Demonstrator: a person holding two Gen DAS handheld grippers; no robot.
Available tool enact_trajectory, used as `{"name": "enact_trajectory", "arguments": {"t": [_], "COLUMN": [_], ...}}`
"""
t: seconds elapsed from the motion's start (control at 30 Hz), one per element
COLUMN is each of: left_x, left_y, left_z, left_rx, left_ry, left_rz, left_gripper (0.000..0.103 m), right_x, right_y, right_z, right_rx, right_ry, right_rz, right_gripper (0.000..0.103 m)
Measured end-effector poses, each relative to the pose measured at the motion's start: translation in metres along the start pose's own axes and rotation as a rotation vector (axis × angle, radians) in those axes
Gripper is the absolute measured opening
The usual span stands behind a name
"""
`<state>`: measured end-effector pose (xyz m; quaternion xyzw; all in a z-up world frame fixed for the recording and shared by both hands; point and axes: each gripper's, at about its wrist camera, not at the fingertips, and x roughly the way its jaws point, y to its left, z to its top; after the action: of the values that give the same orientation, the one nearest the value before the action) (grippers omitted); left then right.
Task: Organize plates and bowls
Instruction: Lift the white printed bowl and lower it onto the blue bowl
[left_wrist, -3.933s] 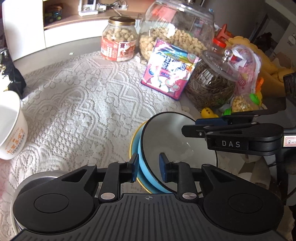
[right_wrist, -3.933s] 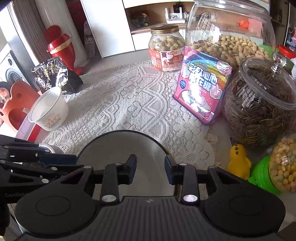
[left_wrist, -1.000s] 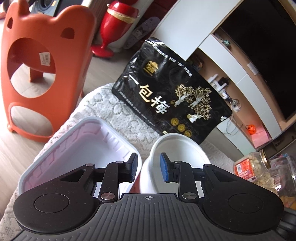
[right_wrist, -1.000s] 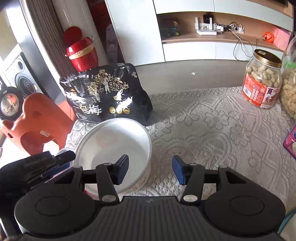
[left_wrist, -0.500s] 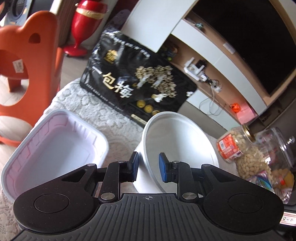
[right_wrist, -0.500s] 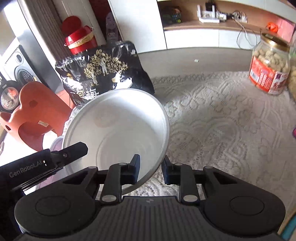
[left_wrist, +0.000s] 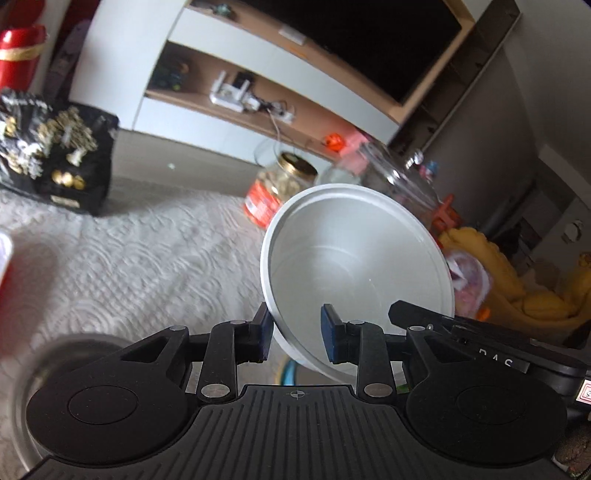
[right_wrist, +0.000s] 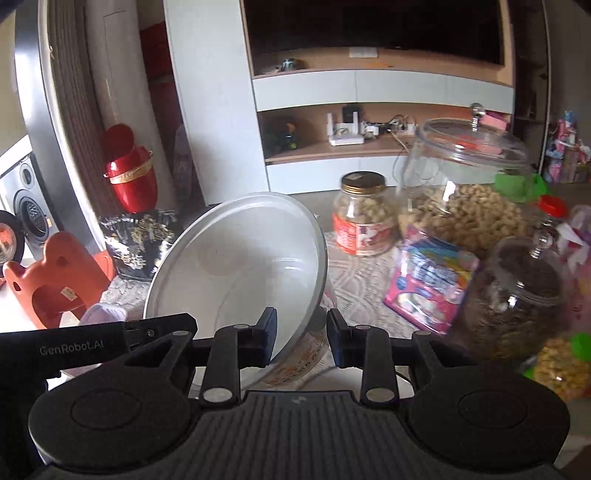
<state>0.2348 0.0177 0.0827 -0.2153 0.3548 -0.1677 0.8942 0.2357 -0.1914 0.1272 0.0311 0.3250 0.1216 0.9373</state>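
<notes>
1. Left gripper (left_wrist: 295, 334) gripped the near rim of a white paper bowl (left_wrist: 354, 273): one blue pad outside the wall, one inside. Its jaws had just been opening slightly, with the rim between them.
2. Right gripper (right_wrist: 301, 338) gripped the same white paper bowl (right_wrist: 240, 266) at the opposite side of its rim, one pad inside and one outside on the printed wall. Jaws had just been opening a little after closing, with the wall between them.
3. The bowl was up off the table, tilted, its open mouth facing each camera, and empty inside.
4. In the left view, the right gripper's black body (left_wrist: 480, 350) sat just right of the bowl; in the right view, the left gripper's black body (right_wrist: 92, 345) sat at lower left.
5. Below the bowl lay a white lace tablecloth (left_wrist: 147, 251).
6. A red-label jar with a gold lid (right_wrist: 364, 218) and a big glass jar of nuts (right_wrist: 465, 192) stood behind the bowl. A pink snack pack (right_wrist: 428, 284) leaned near a jar of dark seeds (right_wrist: 517, 291).
7. A black printed bag (left_wrist: 55, 155) stood at the far left edge of the table, with a white plastic tray (right_wrist: 103, 317) near it.
8. Beyond the table were an orange stool (right_wrist: 55, 277) and a TV cabinet (right_wrist: 369, 92). The left view was motion-blurred.
</notes>
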Motion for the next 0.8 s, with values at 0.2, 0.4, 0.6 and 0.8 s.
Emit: {"name": "enact_trajectory", "arguments": {"t": [0.2, 0.4, 0.6, 0.8], "left_x": [0.042, 0.021, 0.011, 0.006], "left_y": [-0.003, -0.016, -0.024, -0.021], "left_z": [-0.041, -0.043, -0.042, -0.042], "left_rx": [-0.001, 0.049, 0.120, 0.126], "left_ry": [0.192, 0.099, 0.055, 0.050], "left_rz": [-0.050, -0.035, 0.031, 0.042], "left_gripper": [0.026, 0.026, 0.026, 0.026], "right_x": [0.001, 0.001, -0.003, 0.007], "right_y": [-0.042, -0.050, -0.047, -0.028], "right_z": [-0.050, -0.064, -0.060, -0.063], "right_rx": [0.068, 0.079, 0.089, 0.030], "right_ry": [0.123, 0.089, 0.074, 0.131], "right_rz": [-0.066, -0.156, -0.169, -0.181], "right_gripper": [0.037, 0.038, 0.043, 0.051]}}
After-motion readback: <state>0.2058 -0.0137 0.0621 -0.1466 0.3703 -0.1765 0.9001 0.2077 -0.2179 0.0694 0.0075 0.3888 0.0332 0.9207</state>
